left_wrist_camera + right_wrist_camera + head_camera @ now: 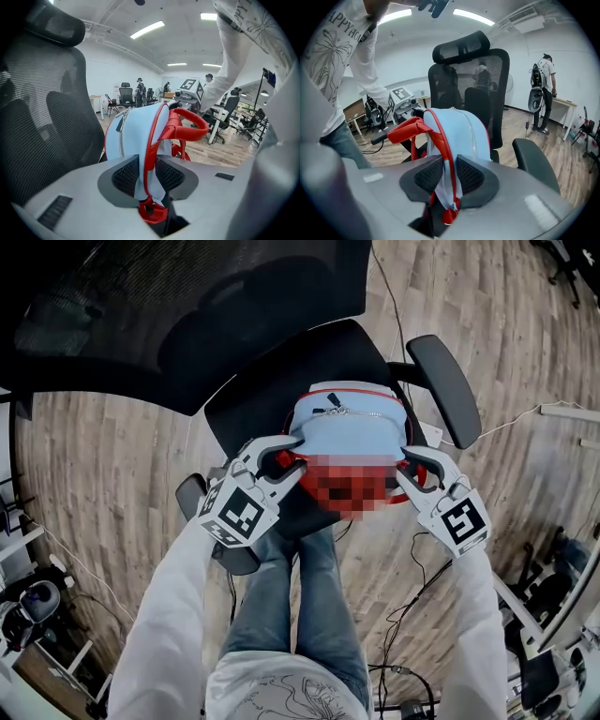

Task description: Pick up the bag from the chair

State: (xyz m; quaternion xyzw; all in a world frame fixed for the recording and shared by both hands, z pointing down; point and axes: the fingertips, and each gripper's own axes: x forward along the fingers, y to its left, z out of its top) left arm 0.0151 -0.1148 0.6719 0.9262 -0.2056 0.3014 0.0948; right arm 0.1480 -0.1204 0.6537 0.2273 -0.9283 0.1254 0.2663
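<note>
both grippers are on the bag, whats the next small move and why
Probably lift both grippers straight up together. The left gripper and right gripper each have jaws shut on a side edge of the bag, over the chair seat; an even lift keeps it level.

Capital letters reading "APPYHO" are printed on the person's white shirt (pixel 329 51), above a line-drawn flower, as seen in the right gripper view. The start of the lettering is cut off. No other print can be read.
</note>
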